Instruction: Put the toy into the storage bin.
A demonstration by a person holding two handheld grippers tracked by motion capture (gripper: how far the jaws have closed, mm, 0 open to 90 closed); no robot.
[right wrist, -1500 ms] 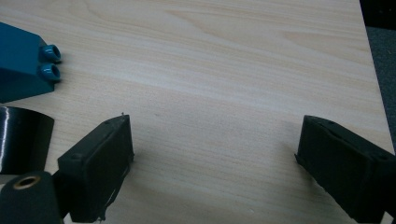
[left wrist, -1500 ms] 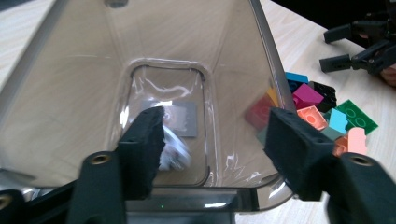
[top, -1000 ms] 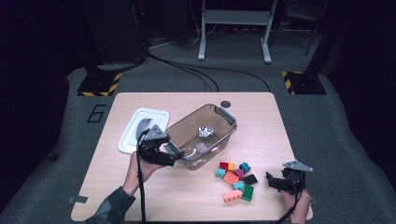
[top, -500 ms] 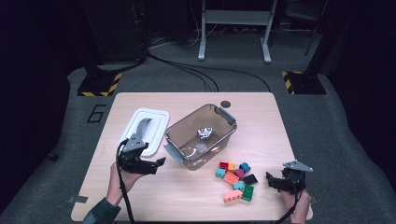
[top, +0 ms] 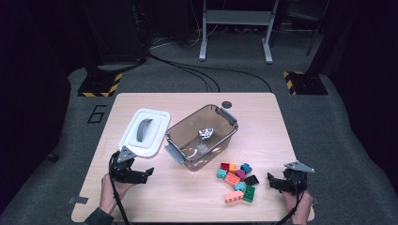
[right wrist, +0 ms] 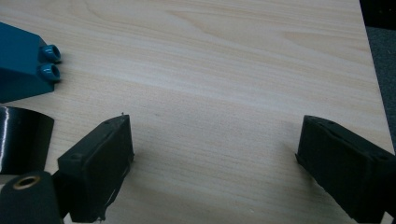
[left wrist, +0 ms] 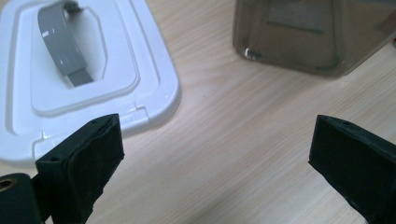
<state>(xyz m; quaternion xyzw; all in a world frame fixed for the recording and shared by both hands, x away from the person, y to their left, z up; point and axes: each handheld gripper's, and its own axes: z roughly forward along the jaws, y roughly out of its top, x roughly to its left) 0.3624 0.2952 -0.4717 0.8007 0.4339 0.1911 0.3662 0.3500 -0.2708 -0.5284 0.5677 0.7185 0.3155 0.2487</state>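
Bare table lies between lid and bricks.

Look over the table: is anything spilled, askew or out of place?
Nothing is spilled or broken. The white lid lies off the clear bin, flat on the table beside it, and the bin sits at a slant to the table edge. The toy bricks lie loose outside it.

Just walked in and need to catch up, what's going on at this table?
A person holds a gripper in each hand. The left gripper has drawn back from the clear bin, its jaws just opened and empty, near the white lid. The right gripper rests open beside the pile of toy bricks.
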